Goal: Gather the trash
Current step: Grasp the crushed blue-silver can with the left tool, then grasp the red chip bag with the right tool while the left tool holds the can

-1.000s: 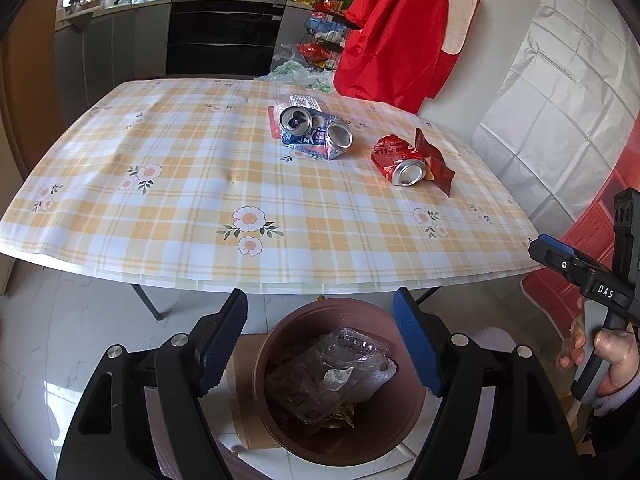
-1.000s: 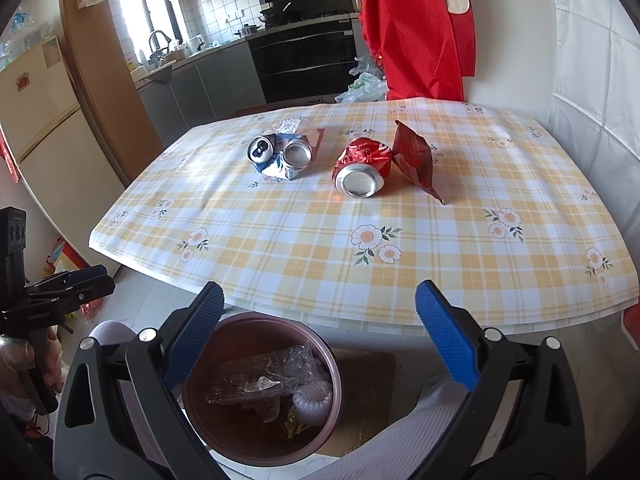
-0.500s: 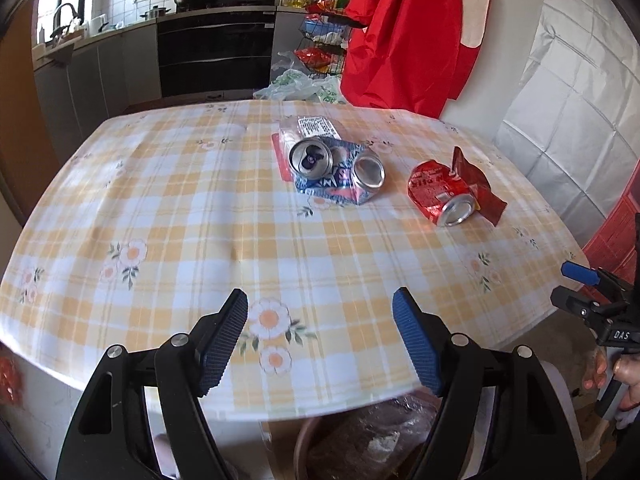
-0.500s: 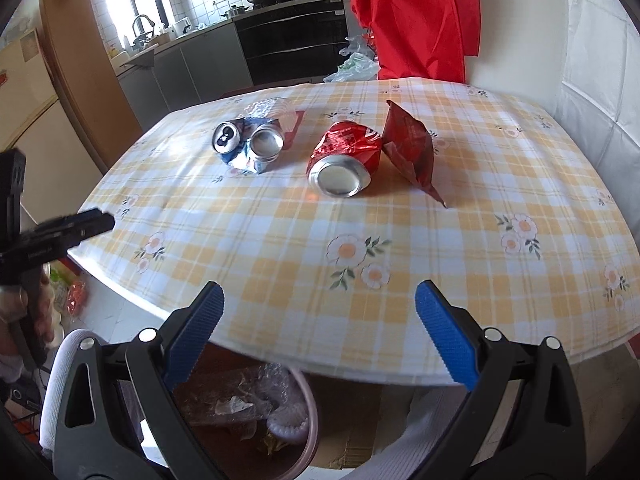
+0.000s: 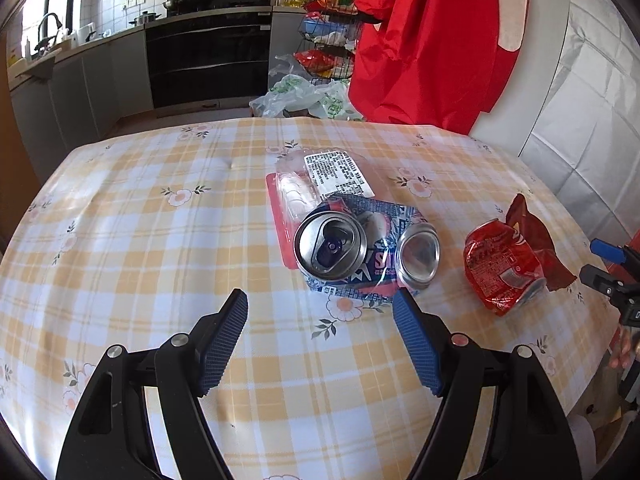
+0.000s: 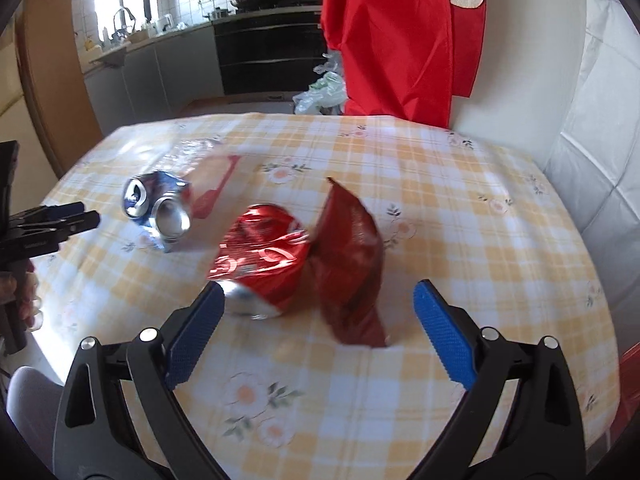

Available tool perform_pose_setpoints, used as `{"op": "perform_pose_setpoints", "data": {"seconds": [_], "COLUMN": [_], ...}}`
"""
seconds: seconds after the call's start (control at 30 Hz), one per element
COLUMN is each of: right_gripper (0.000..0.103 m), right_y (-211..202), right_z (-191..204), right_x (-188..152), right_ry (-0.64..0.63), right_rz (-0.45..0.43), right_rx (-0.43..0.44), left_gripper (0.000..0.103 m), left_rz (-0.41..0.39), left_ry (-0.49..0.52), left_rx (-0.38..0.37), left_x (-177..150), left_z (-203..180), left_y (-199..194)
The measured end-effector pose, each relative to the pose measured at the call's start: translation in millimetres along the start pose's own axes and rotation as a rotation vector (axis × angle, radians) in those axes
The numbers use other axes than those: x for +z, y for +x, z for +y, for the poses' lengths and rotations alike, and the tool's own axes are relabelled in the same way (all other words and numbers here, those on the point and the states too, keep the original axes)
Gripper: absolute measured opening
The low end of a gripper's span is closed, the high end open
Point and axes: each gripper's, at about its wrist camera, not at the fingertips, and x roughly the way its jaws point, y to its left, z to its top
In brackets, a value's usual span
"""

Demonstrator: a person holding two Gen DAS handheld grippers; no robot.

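Broadly spread under everything, a table [image 5: 160, 240] in yellow check cloth with daisy prints, taken as the landmark. Behind its far edge, a red garment [image 5: 432, 40] hanging by the wall, dark kitchen cabinets [image 5: 208, 60] further back, and plastic bags [image 5: 304, 96] on the floor. Near the table's middle, a clear plastic wrapper [image 5: 320, 176] with a printed label, lying flat, its near end under a crushed blue can [image 5: 360, 252] showing both silver ends. Toward the table's right side, apart from the blue can, a crushed red can [image 6: 264, 260] on its side, touching a dark red foil packet [image 6: 348, 264] propped beside it. Over the table's near side, left gripper [image 5: 320, 312] with blue pads spread wide, nothing between them, tips just short of the blue can. Likewise over the near side, right gripper [image 6: 316, 304], jaws just closing a little yet standing wide, flanking the red can and packet without clear pressing; left pad close against the can's silver end, contact impossible to tell.
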Motion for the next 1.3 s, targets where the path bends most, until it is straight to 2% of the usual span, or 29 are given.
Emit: {"op": "perform_pose_setpoints", "data": {"seconds": [0.13, 0.37, 0.43, 0.57, 0.63, 0.7, 0.93, 1.03, 1.1, 1.13, 1.17, 1.2, 1.23, 1.3], "right_gripper": [0.084, 0.082, 0.082, 0.082, 0.082, 0.074, 0.07, 0.062, 0.042, 0.039, 0.032, 0.025, 0.023, 0.017], "right_y": [22, 22, 22, 27, 31, 36, 46, 54, 56, 56, 55, 54, 51, 46], "right_z": [-4, 5, 14, 16, 8, 2, -7, -12, -17, -18, -19, -18, -18, -16], "right_x": [3, 6, 6, 11, 12, 10, -3, -7, -9, -10, -11, -11, -12, -12], "right_ry": [-0.063, -0.033, -0.05, -0.077, -0.051, -0.029, -0.036, -0.023, 0.006, 0.017, 0.021, 0.021, 0.019, 0.01], "right_rz": [0.054, 0.026, 0.026, 0.024, 0.046, 0.07, 0.117, 0.127, 0.126, 0.127, 0.125, 0.119, 0.11, 0.091], "right_rx": [-0.058, 0.003, 0.015, -0.031, -0.034, -0.03, -0.063, -0.057, -0.025, -0.016, -0.016, -0.013, -0.01, -0.009], "left_gripper": [0.073, 0.073, 0.073, 0.073, 0.078, 0.081, 0.082, 0.082, 0.082, 0.077, 0.069, 0.054, 0.051, 0.05], "left_rz": [0.011, -0.009, -0.007, 0.014, 0.008, 0.011, 0.027, 0.04, 0.044, 0.041, 0.034, 0.032, 0.033, 0.027], "left_ry": [-0.007, -0.022, -0.028, -0.019, -0.012, -0.009, 0.011, 0.02, 0.013, 0.005, -0.006, -0.018, -0.02, -0.001], "left_rx": [0.001, -0.004, -0.015, -0.062, -0.086, -0.112, -0.119, -0.11, -0.108, -0.107, -0.112, -0.116, -0.105, -0.077], "left_x": [2, 16, 22, 32, 36, 39, 37, 36, 35, 35, 34, 33, 33, 31], "left_z": [4, 11, 12, 10, 9, 6, 0, -2, -2, -2, 0, 1, 2, 0], "left_y": [16, 36, 43, 57, 60, 63, 74, 80, 83, 83, 81, 78, 75, 68]}}
